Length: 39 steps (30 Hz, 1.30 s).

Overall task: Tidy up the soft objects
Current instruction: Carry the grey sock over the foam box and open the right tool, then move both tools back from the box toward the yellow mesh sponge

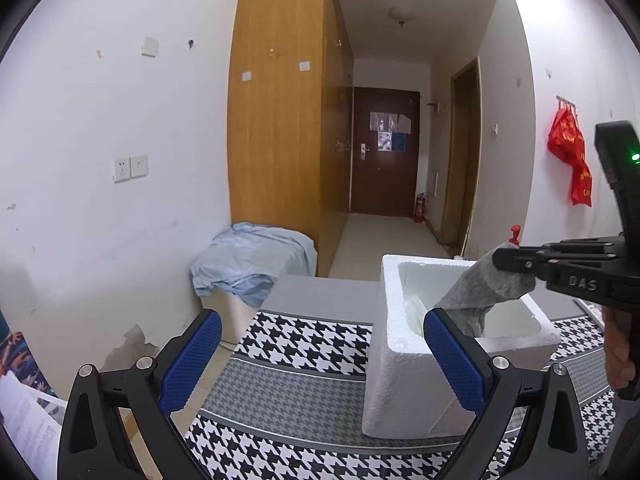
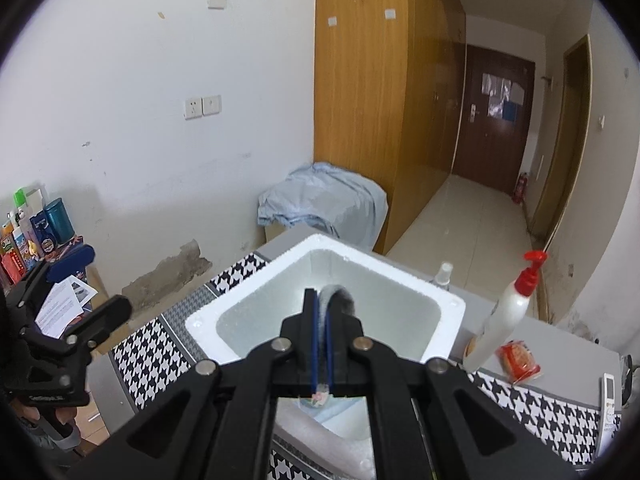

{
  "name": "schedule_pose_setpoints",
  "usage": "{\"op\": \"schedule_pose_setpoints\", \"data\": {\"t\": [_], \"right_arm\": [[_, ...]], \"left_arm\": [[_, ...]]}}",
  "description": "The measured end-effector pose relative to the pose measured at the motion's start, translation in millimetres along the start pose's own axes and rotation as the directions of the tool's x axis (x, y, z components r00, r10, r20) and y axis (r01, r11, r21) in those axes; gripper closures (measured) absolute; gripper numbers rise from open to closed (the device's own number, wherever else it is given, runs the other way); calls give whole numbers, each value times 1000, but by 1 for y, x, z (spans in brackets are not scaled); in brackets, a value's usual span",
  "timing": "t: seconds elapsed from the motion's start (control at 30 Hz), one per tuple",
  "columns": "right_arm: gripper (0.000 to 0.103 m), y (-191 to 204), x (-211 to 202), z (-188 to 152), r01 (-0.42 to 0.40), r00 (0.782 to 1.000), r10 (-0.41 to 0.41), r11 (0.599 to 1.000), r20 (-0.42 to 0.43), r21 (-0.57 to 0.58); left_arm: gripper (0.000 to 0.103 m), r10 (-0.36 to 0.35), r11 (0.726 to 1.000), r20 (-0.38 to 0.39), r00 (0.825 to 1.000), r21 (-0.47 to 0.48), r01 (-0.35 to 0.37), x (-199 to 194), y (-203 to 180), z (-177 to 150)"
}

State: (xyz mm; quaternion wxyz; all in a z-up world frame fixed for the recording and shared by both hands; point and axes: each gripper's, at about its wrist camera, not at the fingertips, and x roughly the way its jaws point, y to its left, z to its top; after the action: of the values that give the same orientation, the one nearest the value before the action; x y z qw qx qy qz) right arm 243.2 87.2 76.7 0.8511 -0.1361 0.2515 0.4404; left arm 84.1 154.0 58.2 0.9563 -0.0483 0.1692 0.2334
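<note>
Right claw (image 2: 321, 320) clamped on grey sock (image 1: 478, 294), which hangs straight down over the open foam box (image 1: 394, 344); left claw (image 1: 322, 354) wide open, empty, beside box.

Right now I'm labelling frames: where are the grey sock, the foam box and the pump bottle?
grey sock (image 1: 476, 292), left wrist view, hanging middle of the fabric.
foam box (image 2: 256, 286), right wrist view, left rim.
pump bottle (image 2: 502, 320), right wrist view, white body.

Home: wardrobe (image 1: 280, 120), hallway, entrance door (image 1: 384, 152).
</note>
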Motion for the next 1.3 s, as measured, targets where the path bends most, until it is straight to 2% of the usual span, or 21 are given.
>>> {"op": "schedule_pose_setpoints", "data": {"t": [0.1,0.2,0.3,0.33,0.37,0.4,0.53,0.9,1.3], "right_arm": [[96,-1,8,-2,-6,1000,7,1000,-29,5],[85,1,14,-4,-20,999,20,1000,-48,-2],[53,3,16,-6,-1,999,0,1000,-54,-11],[35,3,16,-6,8,999,-9,1000,-47,-17],[26,4,13,-6,23,999,-24,999,-29,-28],[24,5,11,-6,31,999,-32,999,-22,-35],[23,2,6,-5,16,1000,-16,999,-19,-32],[23,-5,-13,-9,41,999,-41,999,4,-32],[23,-16,-52,-16,56,995,-55,998,82,-13]], "left_arm": [[2,0,1000,-5,1000,-1,0,0,1,-1],[2,2,1000,-5,1000,-2,-2,0,1,-1],[2,-5,1000,5,1000,-1,5,-1,1,-1],[2,-4,1000,6,1000,0,4,-2,1,-1],[2,-4,1000,7,1000,0,4,-2,1,-1],[2,-4,1000,7,1000,-1,4,-2,1,-1],[2,2,1000,5,1000,0,-2,-3,-1,-1],[2,-22,999,10,1000,27,22,-8,-14,2],[2,-57,997,19,998,53,56,-20,-36,5]]}}
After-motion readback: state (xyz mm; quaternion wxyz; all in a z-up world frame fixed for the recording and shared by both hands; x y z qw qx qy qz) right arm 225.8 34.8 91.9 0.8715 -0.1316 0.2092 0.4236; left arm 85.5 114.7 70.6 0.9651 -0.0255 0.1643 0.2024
